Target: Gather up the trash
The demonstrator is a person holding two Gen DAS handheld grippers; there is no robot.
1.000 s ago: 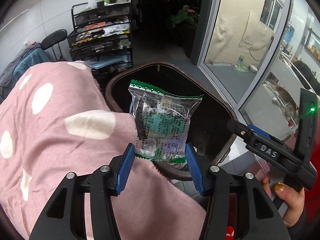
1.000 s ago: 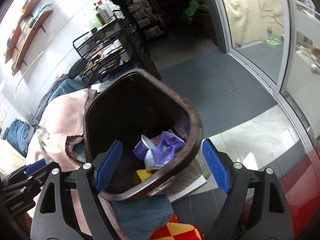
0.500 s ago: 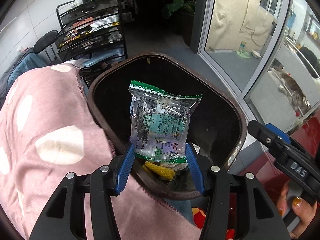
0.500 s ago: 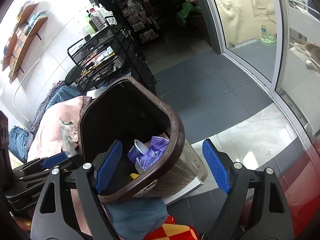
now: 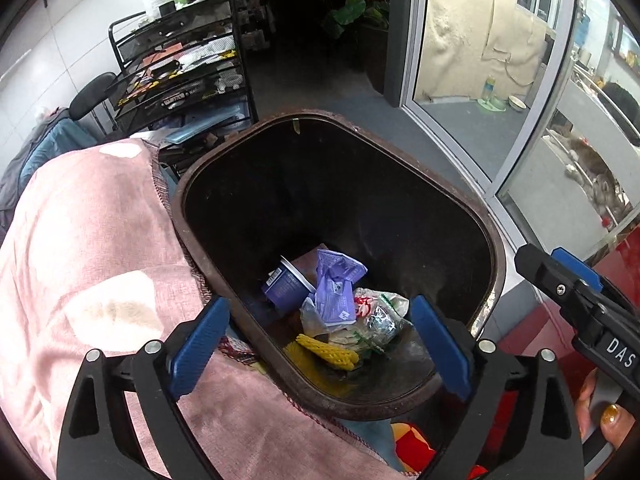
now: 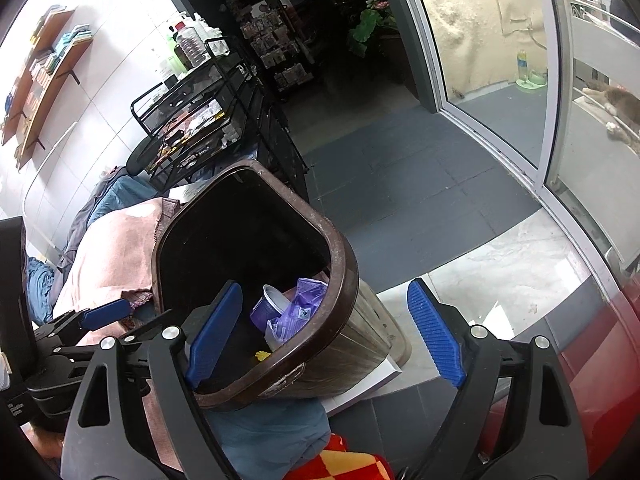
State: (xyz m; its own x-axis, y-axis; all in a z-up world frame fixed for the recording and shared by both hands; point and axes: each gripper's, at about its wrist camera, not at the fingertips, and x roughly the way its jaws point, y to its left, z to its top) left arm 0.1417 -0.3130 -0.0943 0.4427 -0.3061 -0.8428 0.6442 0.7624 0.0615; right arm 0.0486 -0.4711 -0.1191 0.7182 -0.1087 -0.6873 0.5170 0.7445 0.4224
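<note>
Left tongs [image 5: 320,344] spread wide over the bin [image 5: 496,256], nothing between the pads; they have just been opening. The clear green-edged packet [image 5: 376,316] now lies in the bin bottom. Right tongs [image 6: 326,332] also released and empty, straddling the bin's near rim without touching it.

Risks: right tongs sit close around the rim, so a careless pull could catch the bin and tip it off the white ledge [image 6: 384,376] it seems to stand on. Pink blanket [image 5: 92,248] presses against the bin's left side; dragging it could shove the bin too.

Trash in the bin: crumpled packet near the right, partly under a purple wrapper [image 5: 336,284], purple cup [image 5: 286,284] on its side beside it, yellow mesh [image 5: 328,350] in front. Bin dark brown, mostly empty, pile low at the near end.
</note>
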